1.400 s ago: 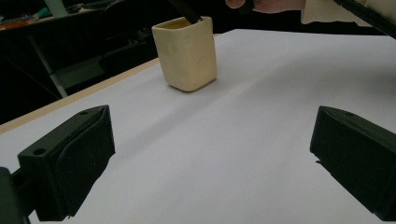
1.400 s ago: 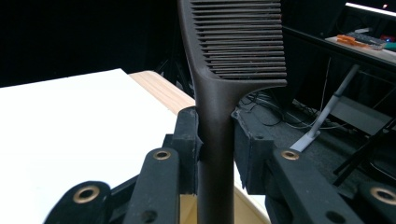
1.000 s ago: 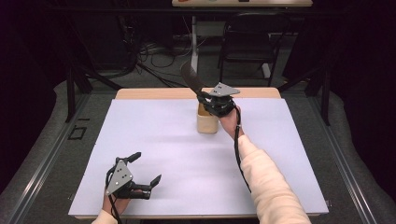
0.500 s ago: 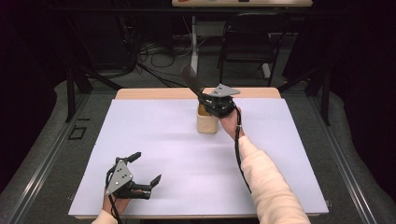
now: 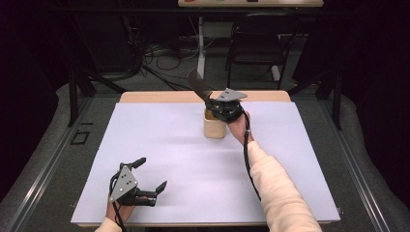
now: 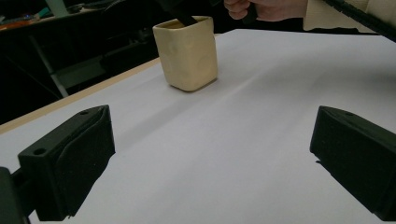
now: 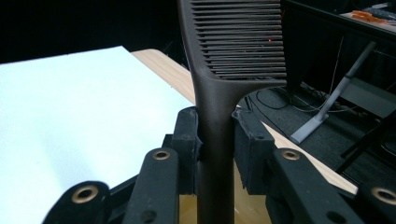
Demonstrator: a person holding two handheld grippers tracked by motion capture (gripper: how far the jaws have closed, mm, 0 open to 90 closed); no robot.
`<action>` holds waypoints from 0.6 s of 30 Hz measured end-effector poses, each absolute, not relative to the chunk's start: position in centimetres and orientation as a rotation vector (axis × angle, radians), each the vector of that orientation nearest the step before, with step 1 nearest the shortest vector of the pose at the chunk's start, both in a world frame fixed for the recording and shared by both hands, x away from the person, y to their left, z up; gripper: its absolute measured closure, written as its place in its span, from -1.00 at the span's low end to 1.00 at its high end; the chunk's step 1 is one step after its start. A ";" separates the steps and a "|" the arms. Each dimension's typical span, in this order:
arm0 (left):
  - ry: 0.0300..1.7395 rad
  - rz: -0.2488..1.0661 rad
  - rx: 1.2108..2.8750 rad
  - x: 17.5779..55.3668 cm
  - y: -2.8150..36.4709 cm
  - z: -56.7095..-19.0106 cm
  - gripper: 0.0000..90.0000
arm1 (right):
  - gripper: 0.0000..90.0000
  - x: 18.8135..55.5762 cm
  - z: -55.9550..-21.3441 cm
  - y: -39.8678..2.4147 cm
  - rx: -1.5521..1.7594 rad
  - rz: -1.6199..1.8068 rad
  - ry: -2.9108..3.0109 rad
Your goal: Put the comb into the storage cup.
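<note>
A black comb (image 5: 197, 83) (image 7: 236, 42) stands tilted, teeth end up, its handle pinched between the pads of my right gripper (image 5: 218, 107) (image 7: 215, 140). The gripper hangs over a cream square cup (image 5: 214, 127) (image 6: 188, 52) at the far middle of the table. In the left gripper view a dark tip dips into the cup's mouth. Near the table's front left corner, my left gripper (image 5: 151, 173) (image 6: 210, 154) rests low over the white sheet with its jaws wide apart and nothing between them.
A white sheet (image 5: 169, 140) covers the table, with a strip of bare wood (image 5: 159, 96) along the far edge. Beyond it stand a dark chair (image 5: 256, 43), a table leg and cables on the floor. Metal rails run along both sides.
</note>
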State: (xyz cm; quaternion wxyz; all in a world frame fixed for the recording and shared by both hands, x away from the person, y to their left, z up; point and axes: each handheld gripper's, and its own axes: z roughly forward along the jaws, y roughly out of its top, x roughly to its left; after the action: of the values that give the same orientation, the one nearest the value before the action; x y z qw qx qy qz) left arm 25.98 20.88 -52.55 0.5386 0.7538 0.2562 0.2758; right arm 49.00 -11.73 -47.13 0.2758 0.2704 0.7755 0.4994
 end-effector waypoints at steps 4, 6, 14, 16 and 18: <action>0.614 0.654 1.791 26.0 20.9 -52.6 -1.00 | 0.60 49.0 -47.1 -11.7 0.719 1.334 2.094; 0.609 0.655 1.794 26.0 20.9 -52.6 -1.00 | 0.59 49.0 -47.1 -11.6 0.716 1.320 2.109; 0.611 0.654 1.792 26.0 20.8 -52.6 -1.00 | 0.59 49.1 -47.2 -11.7 0.732 1.299 2.125; 0.610 0.655 1.795 26.0 20.8 -52.6 -1.00 | 0.59 49.1 -47.3 -11.6 0.728 1.294 2.131; 0.610 0.654 1.794 26.0 20.9 -52.6 -1.00 | 0.59 49.2 -47.3 -11.6 0.729 1.291 2.132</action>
State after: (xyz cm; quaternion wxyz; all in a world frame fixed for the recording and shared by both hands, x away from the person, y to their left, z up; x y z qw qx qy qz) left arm 26.00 20.86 -52.58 0.5382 0.7543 0.2566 0.2750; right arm 49.16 -11.63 -47.32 0.2691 0.2706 0.7907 0.4788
